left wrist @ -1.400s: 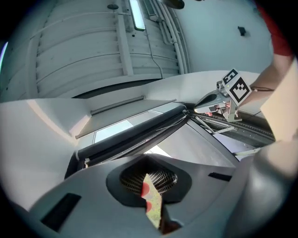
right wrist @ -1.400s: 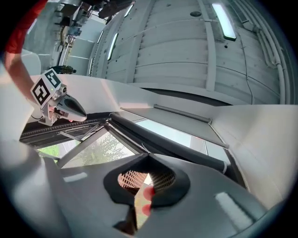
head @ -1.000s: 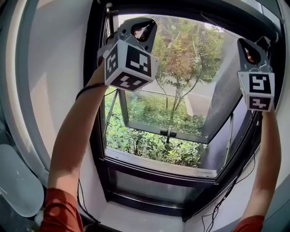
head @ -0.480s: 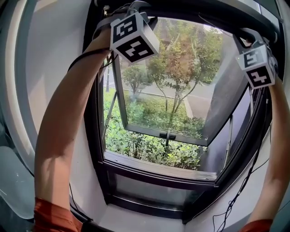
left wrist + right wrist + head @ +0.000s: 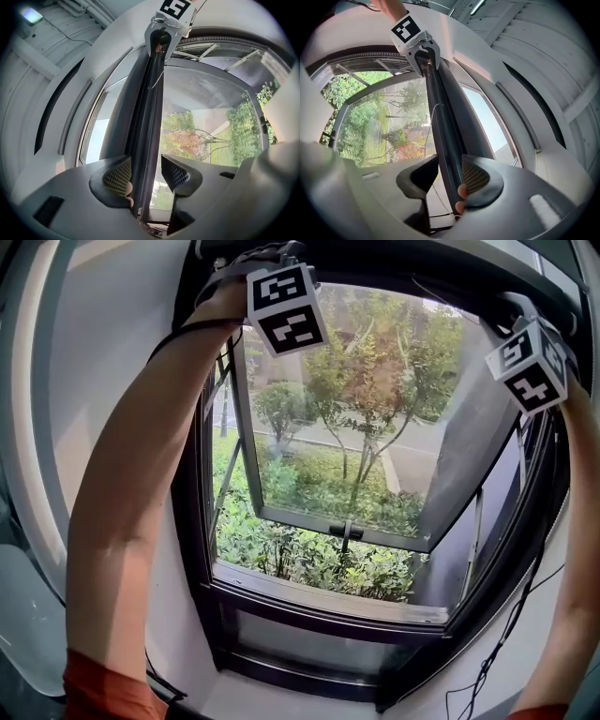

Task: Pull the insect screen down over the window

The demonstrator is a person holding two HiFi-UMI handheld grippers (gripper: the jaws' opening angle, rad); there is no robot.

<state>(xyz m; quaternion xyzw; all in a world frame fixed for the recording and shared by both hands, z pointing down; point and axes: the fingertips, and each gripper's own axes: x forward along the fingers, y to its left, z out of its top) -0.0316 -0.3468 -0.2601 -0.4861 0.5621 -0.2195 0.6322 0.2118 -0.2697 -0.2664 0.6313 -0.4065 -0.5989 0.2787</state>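
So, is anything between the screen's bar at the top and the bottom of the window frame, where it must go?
Nothing visible does. The open sash tilts outward, past the frame. The screen's bar lies between the jaws of the left gripper and the right gripper; both have just been opening, not pressing it.

I count two claws, the left claw (image 5: 146, 177) and the right claw (image 5: 446, 180). Their jaws have just been opening, with one screen bar (image 5: 148, 112) running between both pairs. There are two marker cubes, the left cube (image 5: 286, 310) and the right cube (image 5: 527, 362). I see two forearms, the left forearm (image 5: 131, 502) and the right forearm (image 5: 574, 615). There is one window (image 5: 202, 549), one swung-out sash (image 5: 251, 456), one sash handle (image 5: 345, 527) and one ceiling lamp (image 5: 32, 15).
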